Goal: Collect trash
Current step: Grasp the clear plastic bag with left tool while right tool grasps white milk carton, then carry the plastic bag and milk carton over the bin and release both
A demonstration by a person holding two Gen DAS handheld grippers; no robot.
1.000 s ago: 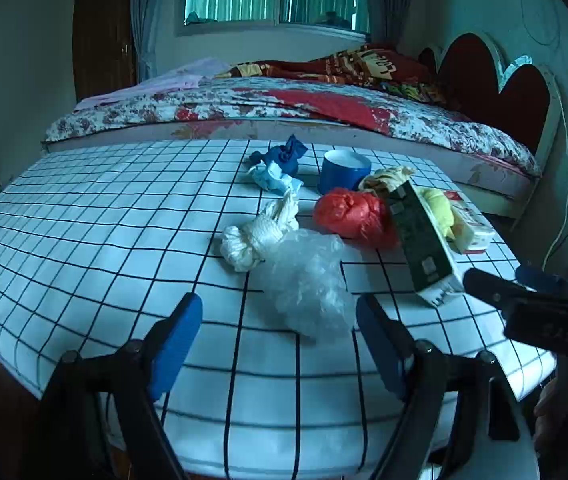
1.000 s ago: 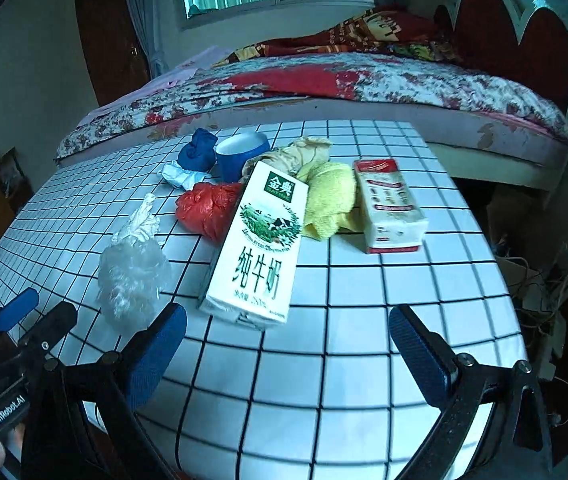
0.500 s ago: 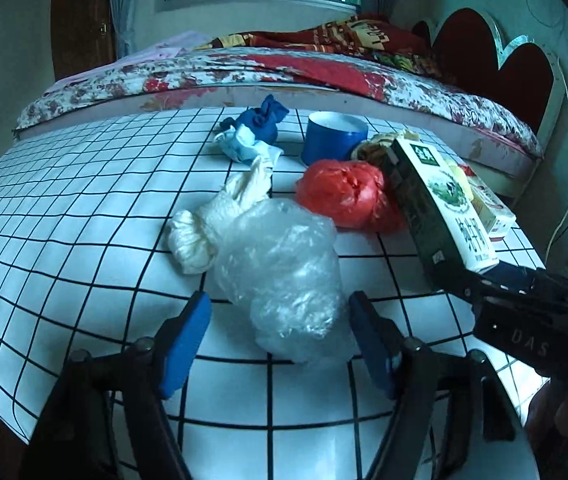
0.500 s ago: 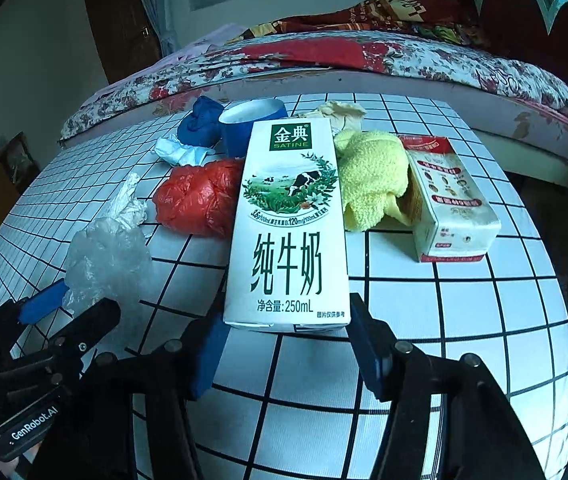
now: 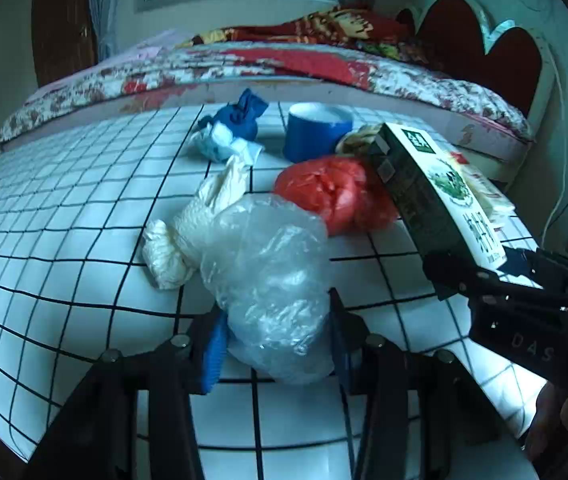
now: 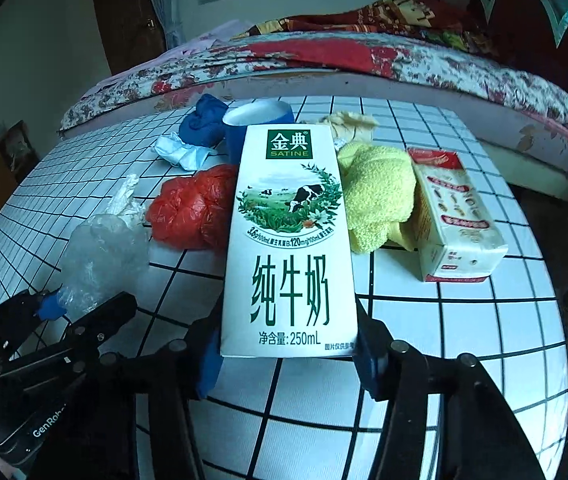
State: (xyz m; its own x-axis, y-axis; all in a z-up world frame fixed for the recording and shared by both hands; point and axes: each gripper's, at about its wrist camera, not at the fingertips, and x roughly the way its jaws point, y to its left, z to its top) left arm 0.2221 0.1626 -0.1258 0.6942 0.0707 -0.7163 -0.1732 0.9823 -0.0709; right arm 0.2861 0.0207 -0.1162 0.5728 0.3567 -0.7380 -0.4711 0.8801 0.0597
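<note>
both jaws just closed — left gripper (image 5: 276, 354) pinches clear bag (image 5: 272, 280), right gripper (image 6: 288, 364) milk carton (image 6: 289, 240).

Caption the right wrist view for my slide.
Right tool grips white milk carton on black-gridded white table.

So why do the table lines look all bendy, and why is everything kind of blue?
Left wrist view: the fisheye lens bows the checked tablecloth and darkens the corners; the clear plastic bag glints. Right wrist view: same curving and bluish cast, yet the milk carton print stays sharp.
</note>
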